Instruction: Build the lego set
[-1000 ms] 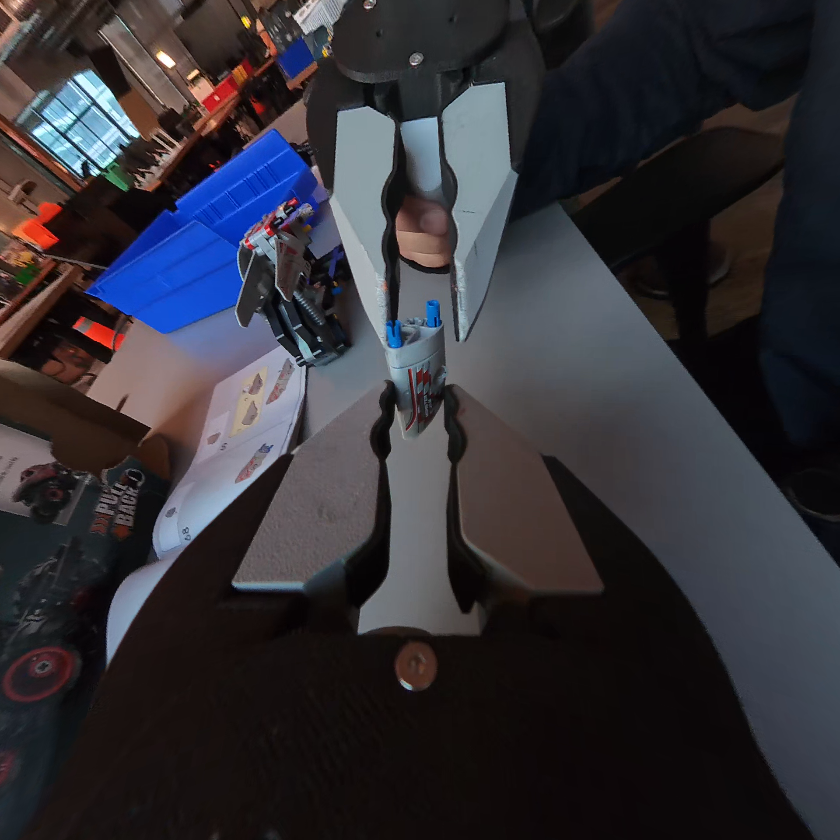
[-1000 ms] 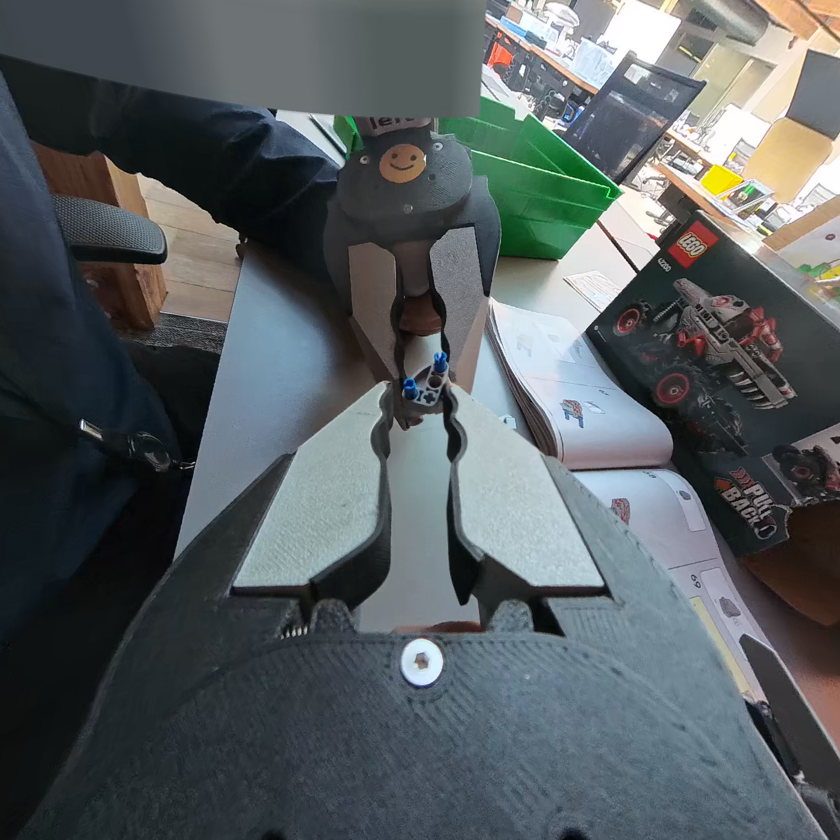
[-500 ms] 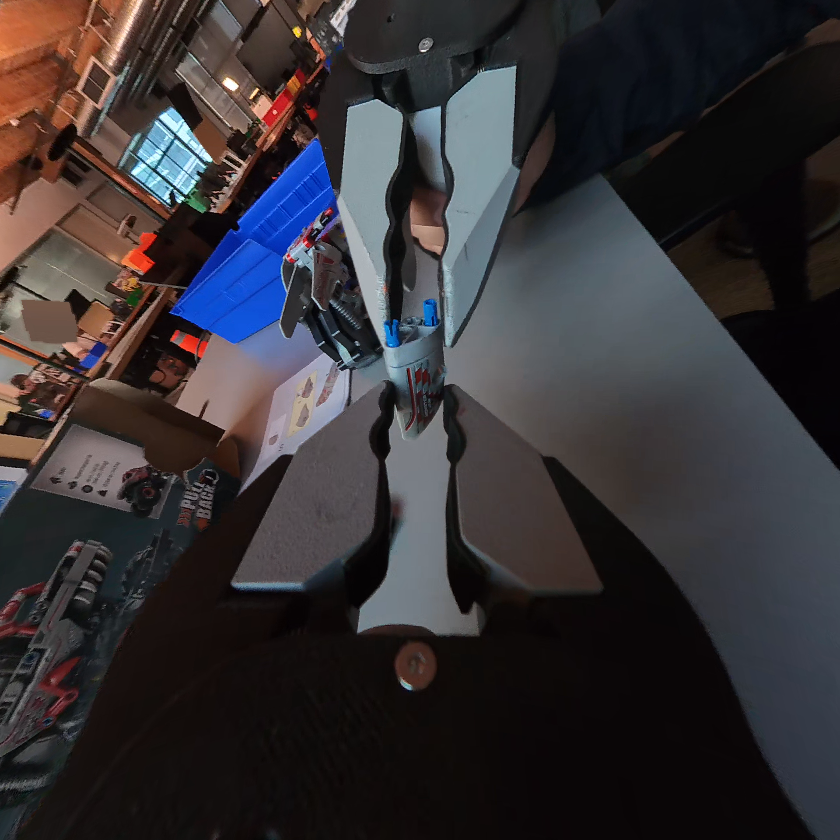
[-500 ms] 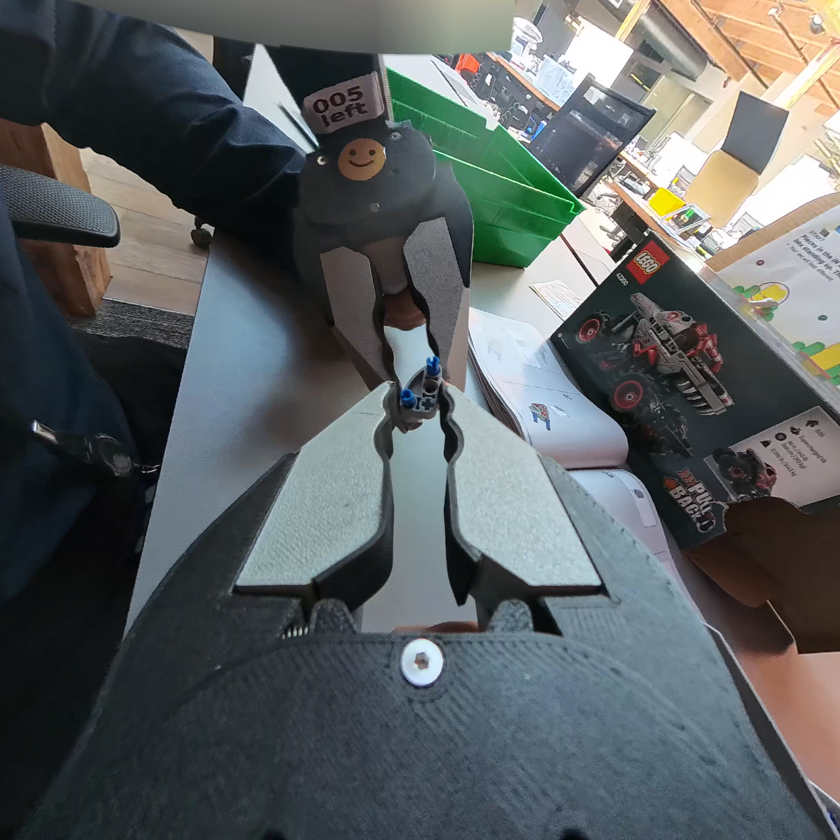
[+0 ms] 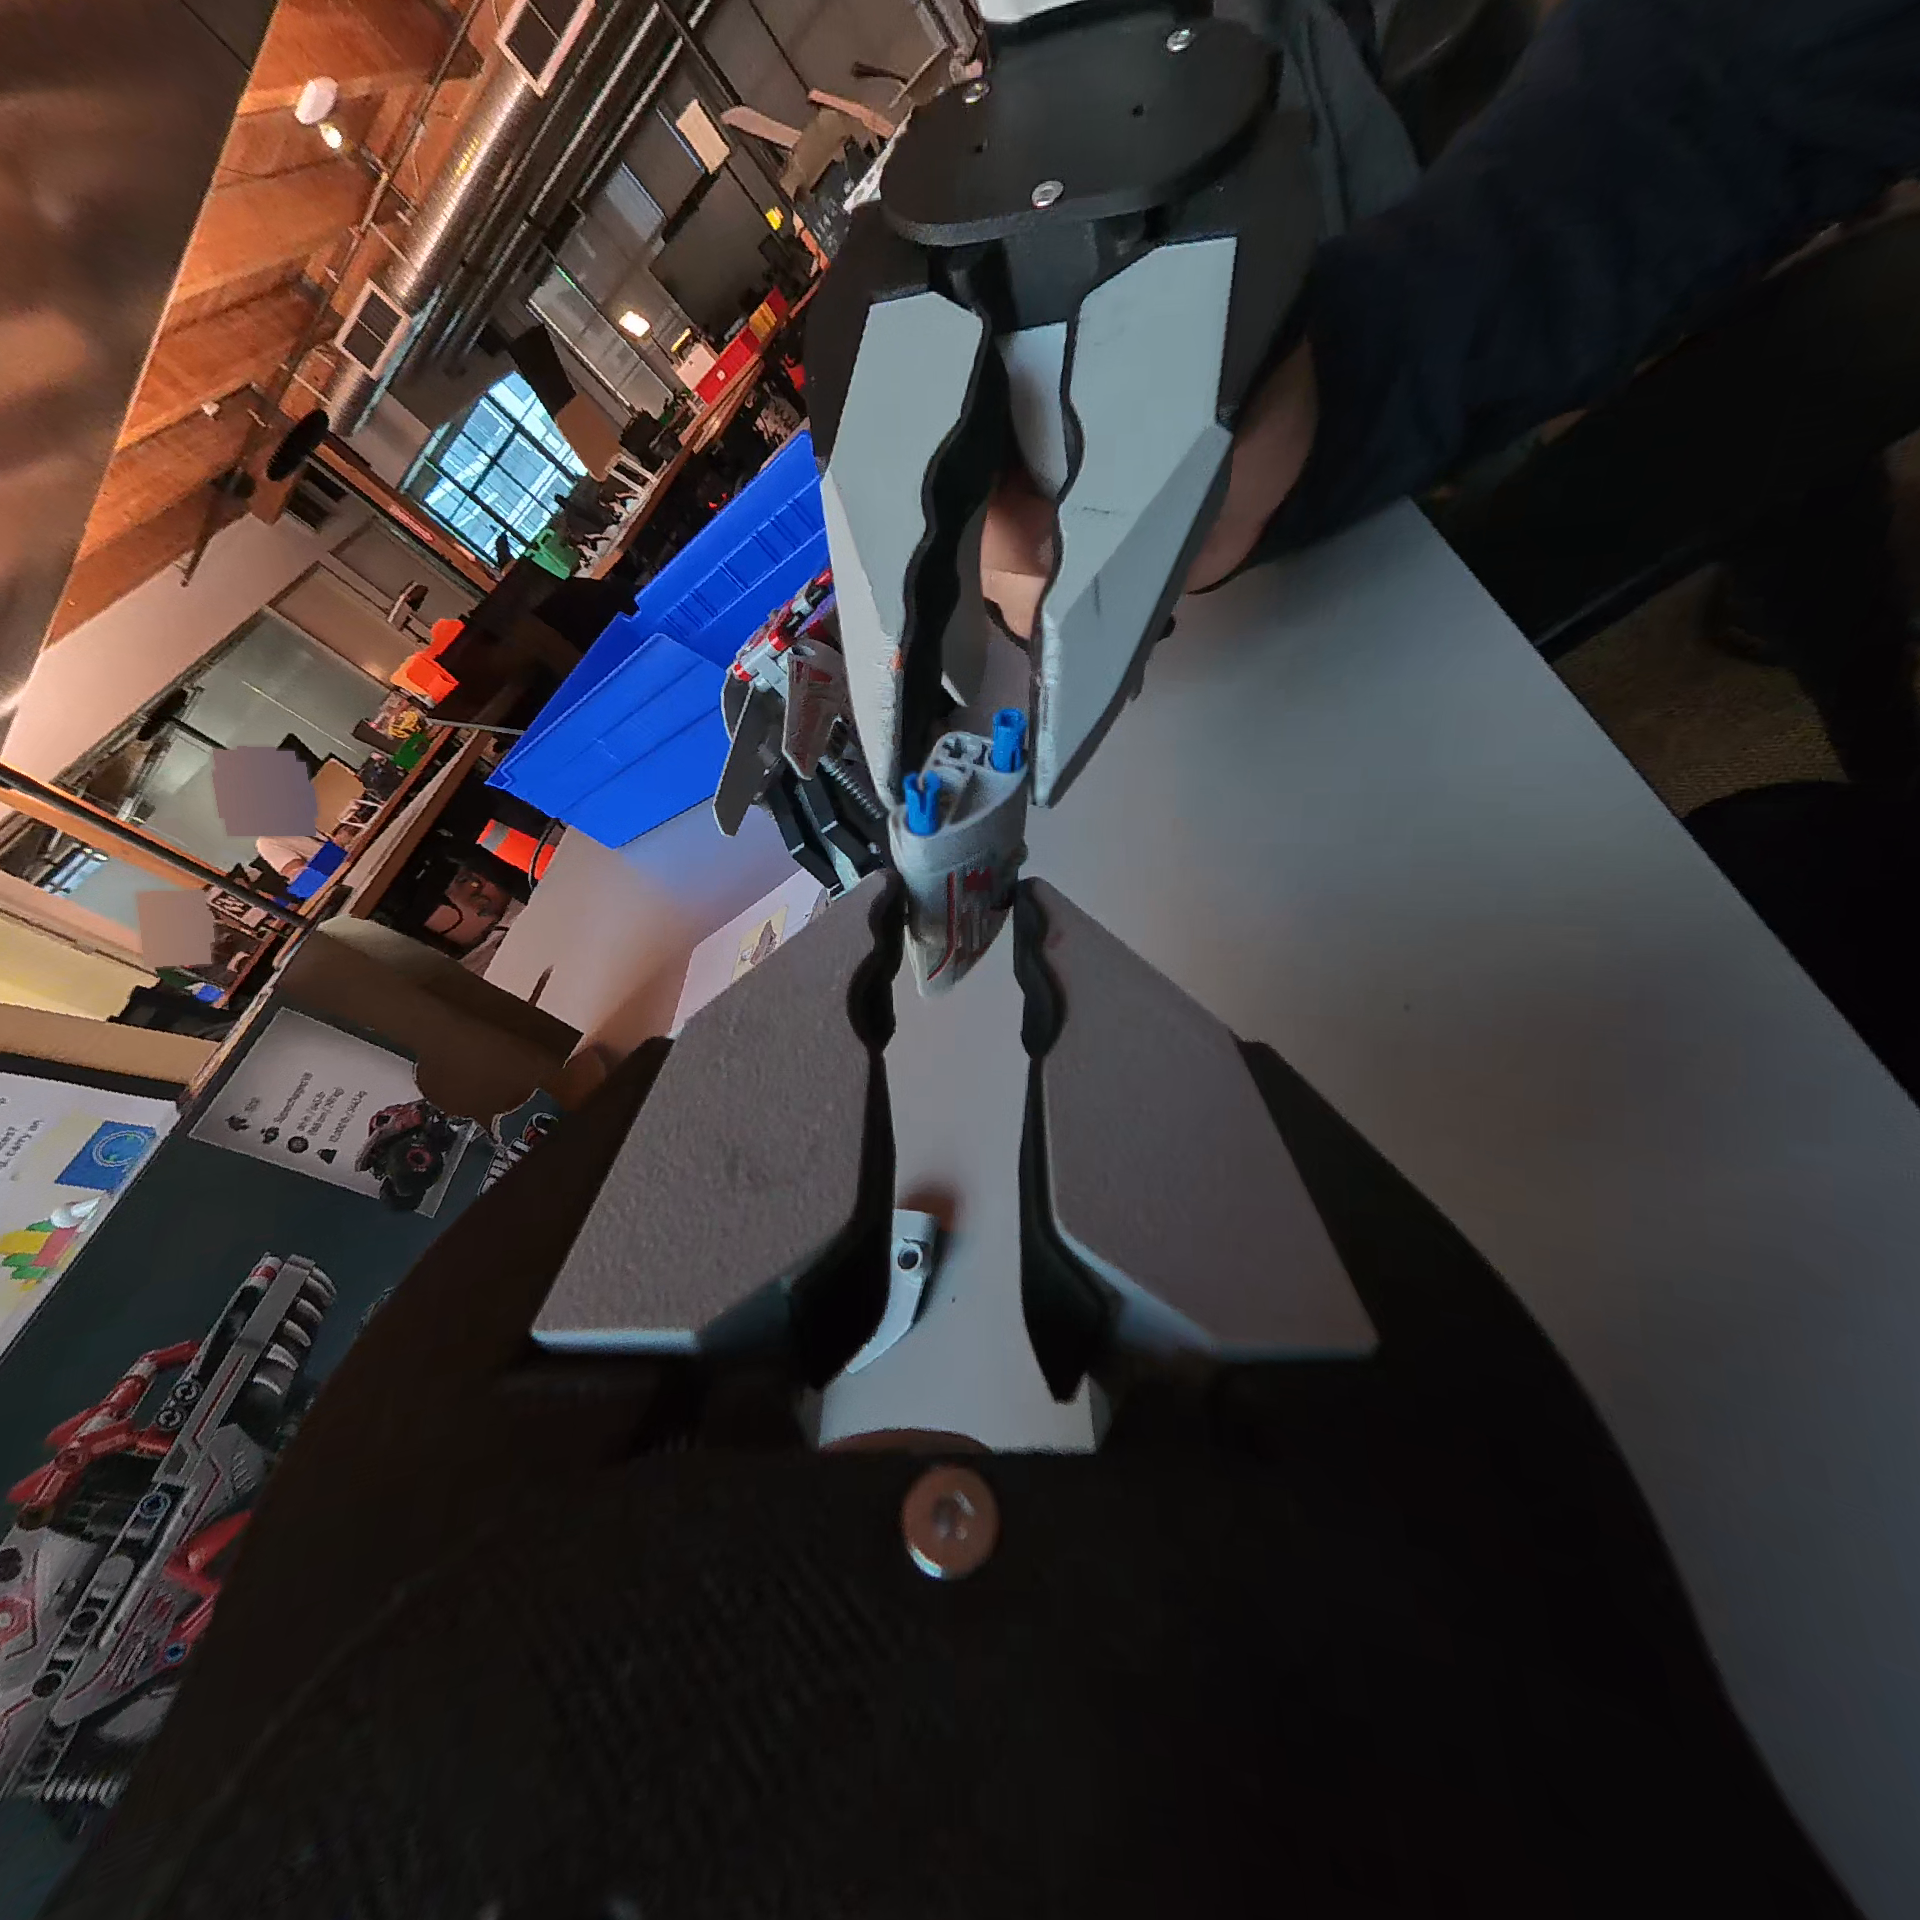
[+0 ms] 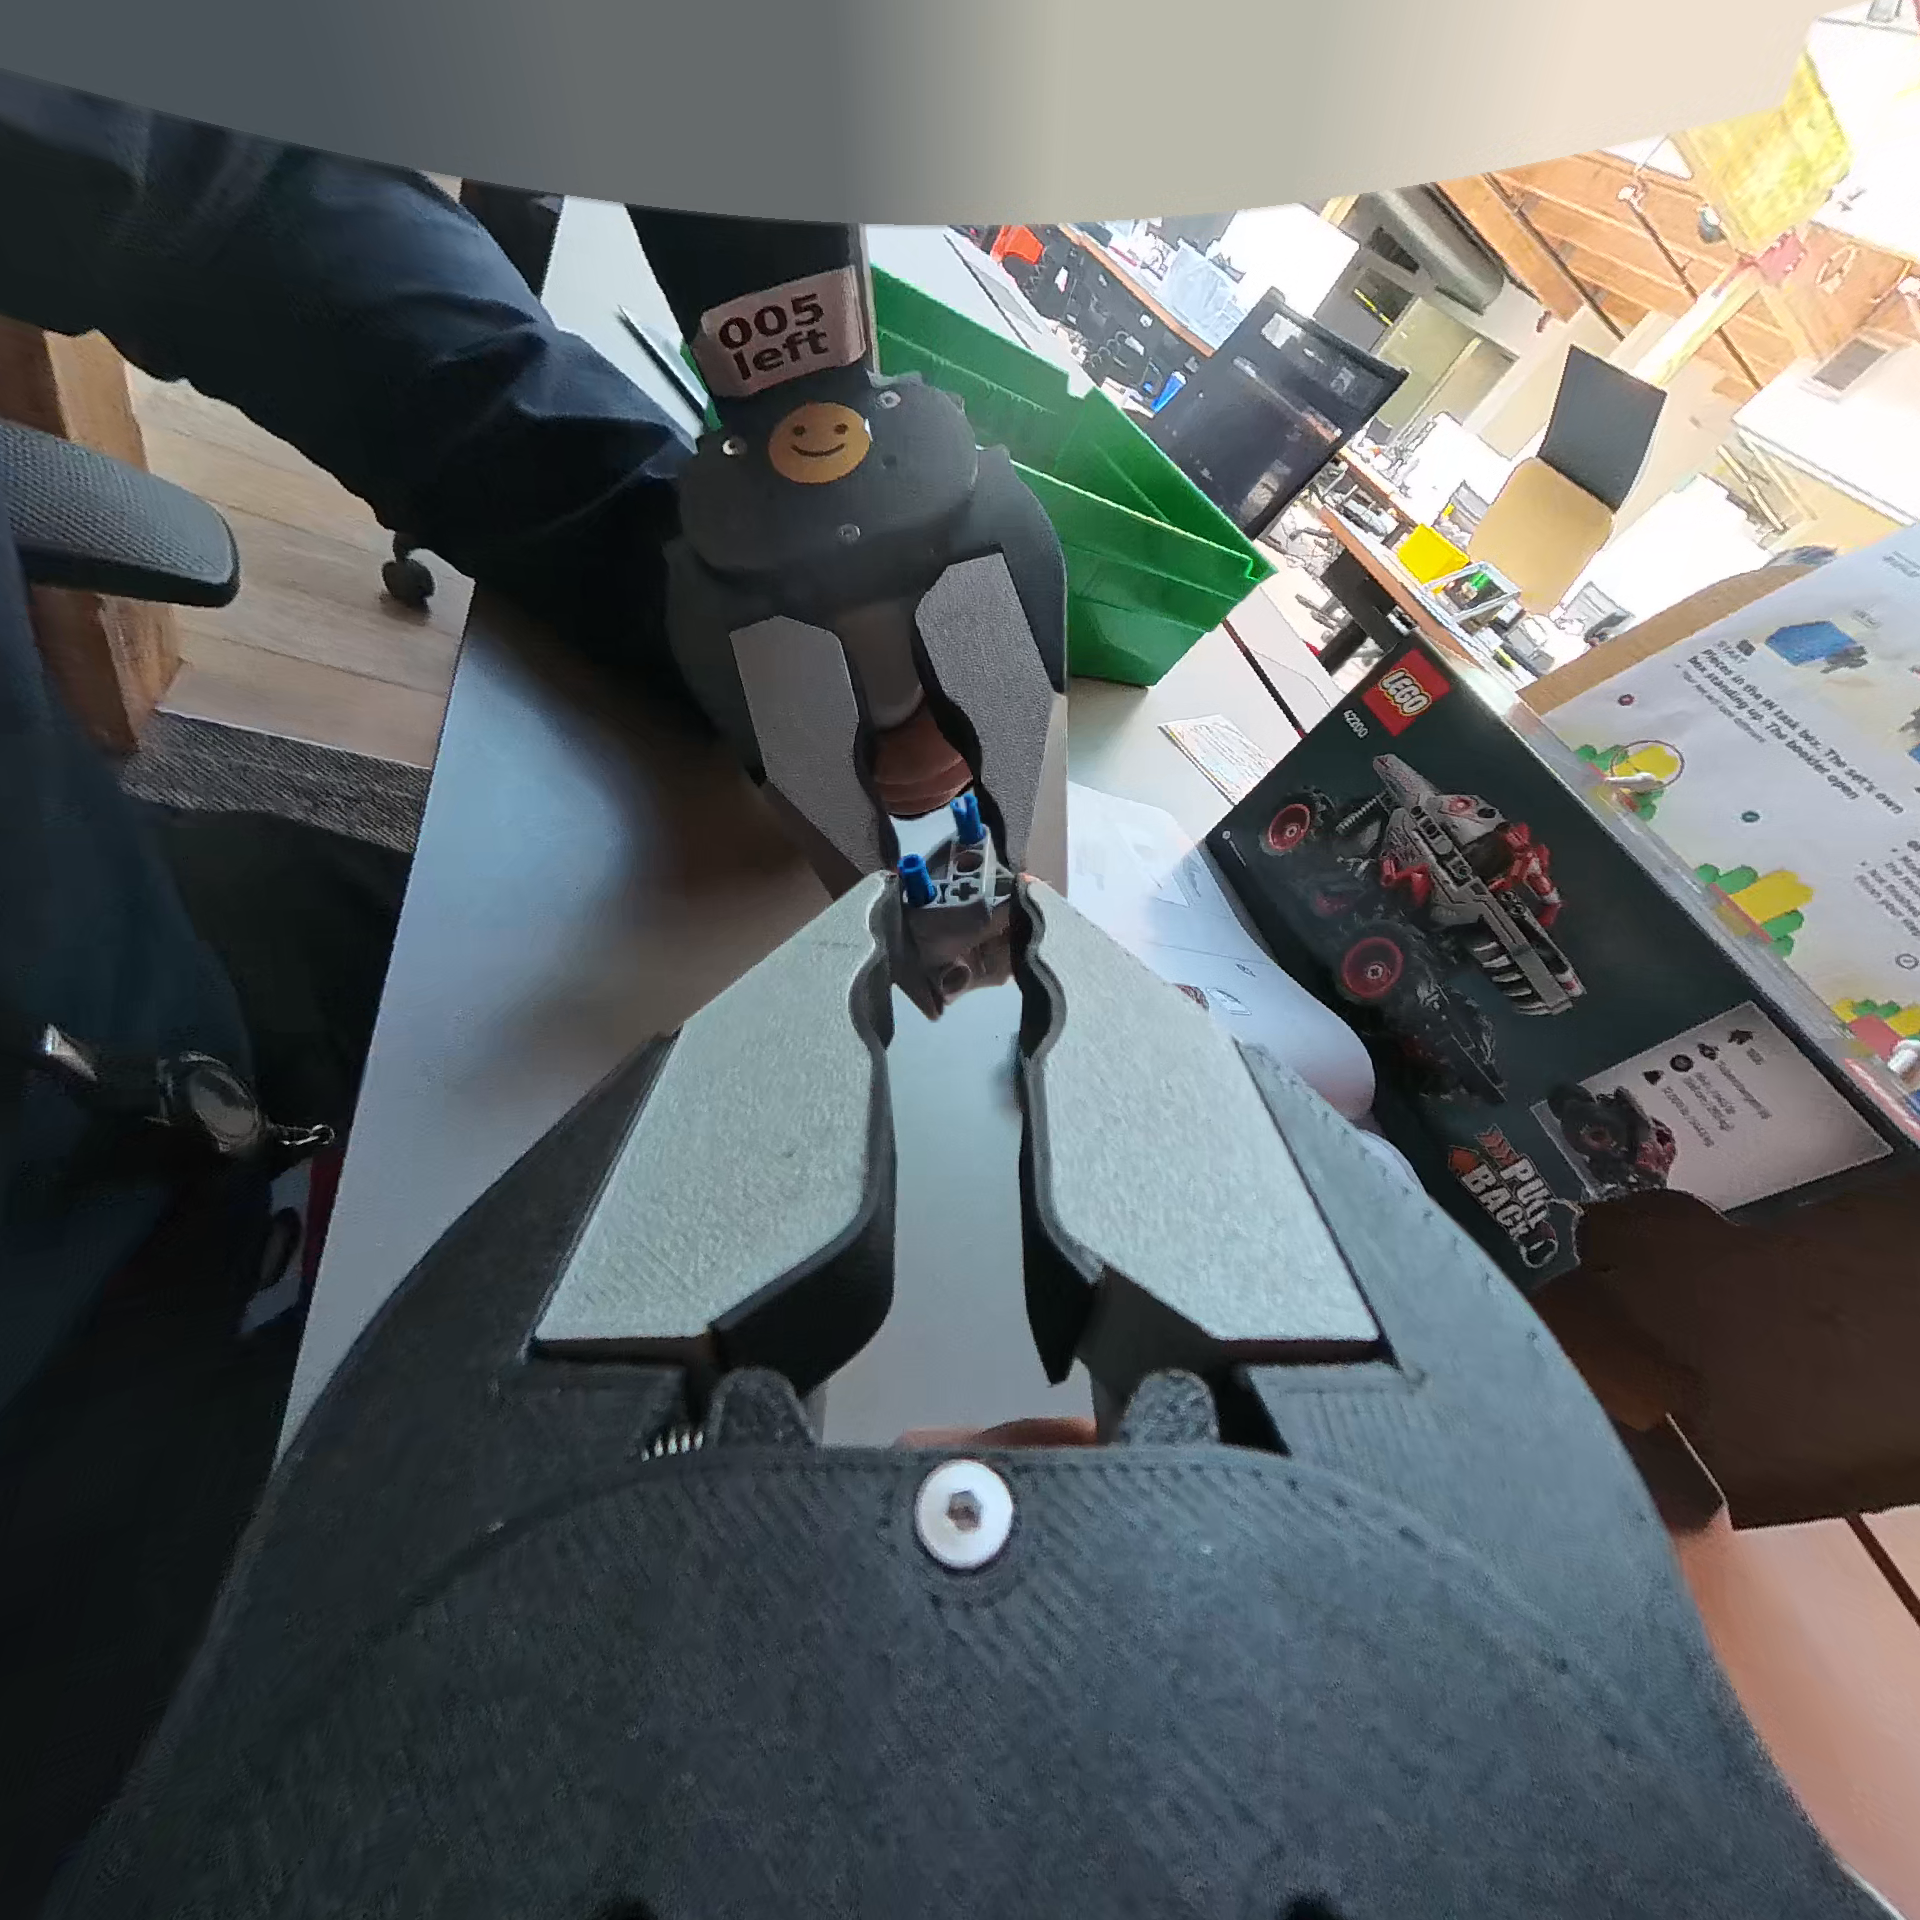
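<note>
Lego panel (image 5: 961, 883), grey with red markings and two blue pins (image 5: 917, 800) on top, hangs above the table (image 5: 1455, 831) between both grippers. Left gripper (image 5: 956, 920) pinches its lower end with narrow jaws; right gripper (image 6: 956, 914) clamps the same piece from the opposite side, probably to steady a handover or reorientation. Half-built truck (image 5: 774, 748) waits beside the blue bin (image 5: 686, 675).
</note>
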Available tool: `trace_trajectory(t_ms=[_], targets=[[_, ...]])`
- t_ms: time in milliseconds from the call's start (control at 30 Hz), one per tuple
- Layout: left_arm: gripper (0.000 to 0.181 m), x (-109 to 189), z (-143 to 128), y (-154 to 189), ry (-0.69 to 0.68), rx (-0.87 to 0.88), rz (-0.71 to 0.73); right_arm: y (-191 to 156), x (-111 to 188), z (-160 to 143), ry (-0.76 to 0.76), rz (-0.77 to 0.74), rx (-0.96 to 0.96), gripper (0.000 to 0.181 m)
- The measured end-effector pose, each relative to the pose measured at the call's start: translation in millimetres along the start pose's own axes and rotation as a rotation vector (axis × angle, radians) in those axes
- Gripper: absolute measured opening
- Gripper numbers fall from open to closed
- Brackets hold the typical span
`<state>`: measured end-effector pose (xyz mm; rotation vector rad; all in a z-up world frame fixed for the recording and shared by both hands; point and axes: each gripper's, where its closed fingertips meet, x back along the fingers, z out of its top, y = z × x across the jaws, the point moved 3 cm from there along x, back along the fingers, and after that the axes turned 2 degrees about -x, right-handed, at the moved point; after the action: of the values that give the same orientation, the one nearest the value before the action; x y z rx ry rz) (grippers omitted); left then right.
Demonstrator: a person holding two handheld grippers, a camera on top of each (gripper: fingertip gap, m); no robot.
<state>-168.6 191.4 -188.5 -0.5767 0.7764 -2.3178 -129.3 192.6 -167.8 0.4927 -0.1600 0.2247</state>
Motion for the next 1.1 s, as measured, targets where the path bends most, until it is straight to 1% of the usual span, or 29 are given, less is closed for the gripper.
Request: trace_trajectory(t_ms=[300, 467, 633, 867, 1100], targets=[[0.018, -3.3, -6.4, -0.5, -0.048, 0.008, 0.002, 3.5, 0.7, -6.5, -0.031, -0.025, 0.010, 0.015], [0.017, -5.6, -14.5, 0.5, -0.126, 0.018, -0.005, 5.5, -1.3, -10.2, -0.050, -0.032, 0.002, 0.015], [0.017, -6.5, -18.2, 1.4, -0.177, 0.049, -0.015, 5.5, -5.1, -14.2, -0.075, -0.037, 0.013, 0.012], [0.016, -9.3, -24.6, 3.1, -0.249, 0.047, -0.010, 6.3, -10.8, -22.3, -0.127, -0.049, 0.018, 0.011], [0.014, -12.9, -33.9, 1.9, -0.326, 0.066, 0.017, 12.4, -13.9, -32.2, -0.189, -0.069, -0.046, 0.011]])
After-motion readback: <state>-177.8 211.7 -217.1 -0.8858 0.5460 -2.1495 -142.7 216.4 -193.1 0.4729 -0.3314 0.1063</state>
